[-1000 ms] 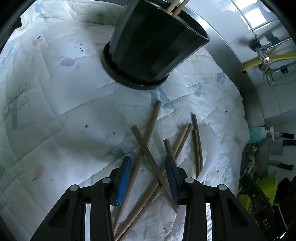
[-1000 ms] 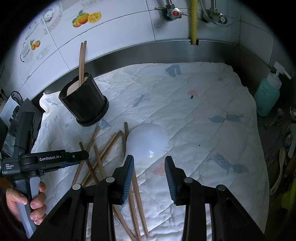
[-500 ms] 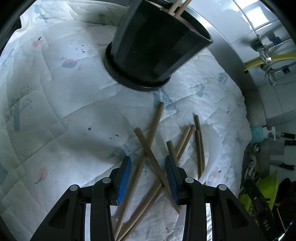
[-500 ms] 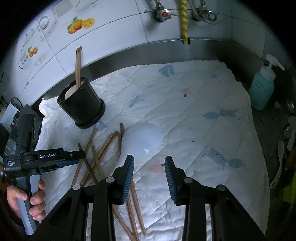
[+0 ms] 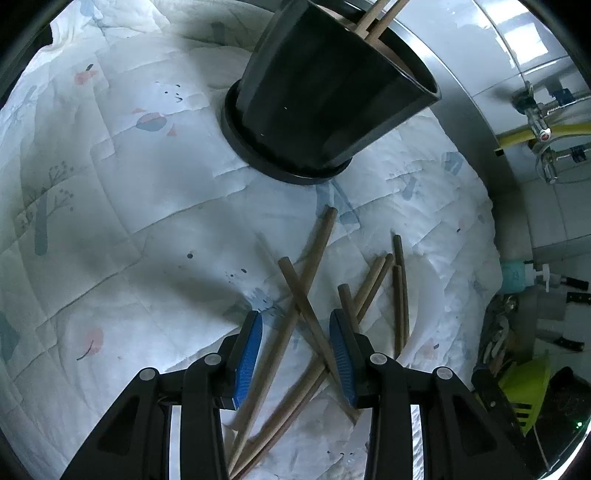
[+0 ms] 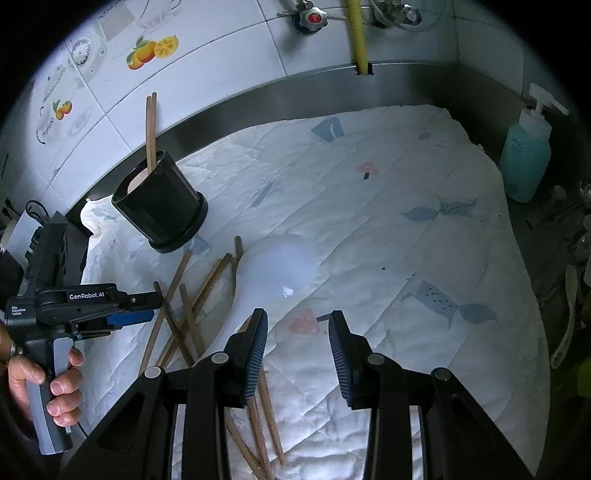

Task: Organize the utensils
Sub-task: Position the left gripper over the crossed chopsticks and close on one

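Note:
Several wooden chopsticks (image 5: 306, 291) lie crossed on a white quilted cloth (image 5: 129, 206). My left gripper (image 5: 295, 325) is open, its blue pads either side of two crossed chopsticks, just above them. A black utensil holder (image 5: 325, 107) stands beyond with two chopsticks (image 6: 150, 129) in it. In the right wrist view the holder (image 6: 162, 206), the loose chopsticks (image 6: 188, 306) and a white spoon (image 6: 273, 269) show. My right gripper (image 6: 297, 332) is open and empty above the spoon's handle. The left gripper (image 6: 144, 306) shows there at the left.
A steel backsplash (image 6: 295, 96) and tiled wall run along the back. A teal soap bottle (image 6: 526, 147) stands at the right edge. Taps and a yellow hose (image 6: 356, 33) are on the wall. Cluttered utensils (image 5: 517, 365) lie off the cloth's right side.
The left gripper has drawn back slightly from the holder, staying open over the crossed chopsticks. The right gripper has lifted and pulled back a little, so more counter shows.

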Demonstrator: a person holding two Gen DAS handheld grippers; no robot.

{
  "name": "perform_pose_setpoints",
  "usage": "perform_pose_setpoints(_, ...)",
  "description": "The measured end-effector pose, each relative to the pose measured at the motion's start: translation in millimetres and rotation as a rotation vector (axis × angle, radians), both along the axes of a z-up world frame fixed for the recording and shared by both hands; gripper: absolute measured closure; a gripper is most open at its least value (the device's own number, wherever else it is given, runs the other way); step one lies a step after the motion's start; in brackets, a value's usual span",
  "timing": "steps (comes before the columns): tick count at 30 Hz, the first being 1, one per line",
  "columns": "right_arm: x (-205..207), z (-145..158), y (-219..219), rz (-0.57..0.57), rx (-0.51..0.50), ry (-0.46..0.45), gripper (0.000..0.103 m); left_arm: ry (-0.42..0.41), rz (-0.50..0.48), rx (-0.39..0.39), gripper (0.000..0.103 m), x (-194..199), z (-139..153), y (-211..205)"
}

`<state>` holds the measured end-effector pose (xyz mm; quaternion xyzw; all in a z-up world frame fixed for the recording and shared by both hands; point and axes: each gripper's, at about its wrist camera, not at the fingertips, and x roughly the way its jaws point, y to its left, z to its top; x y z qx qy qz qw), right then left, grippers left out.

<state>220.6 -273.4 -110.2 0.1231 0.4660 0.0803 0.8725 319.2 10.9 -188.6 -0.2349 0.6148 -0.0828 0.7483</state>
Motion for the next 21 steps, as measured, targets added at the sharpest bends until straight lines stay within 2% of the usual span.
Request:
perform_pose_setpoints(15, 3, -2, -4, 0.008, 0.039, -0.002, 0.065, 0.003, -0.008, 0.034, 0.063, -3, 5, -20)
perform_pose_setpoints(21, 4, -3, -2, 0.01, 0.05, 0.003, 0.065, 0.032, 0.017, 0.01, 0.069, -1, 2, -19)
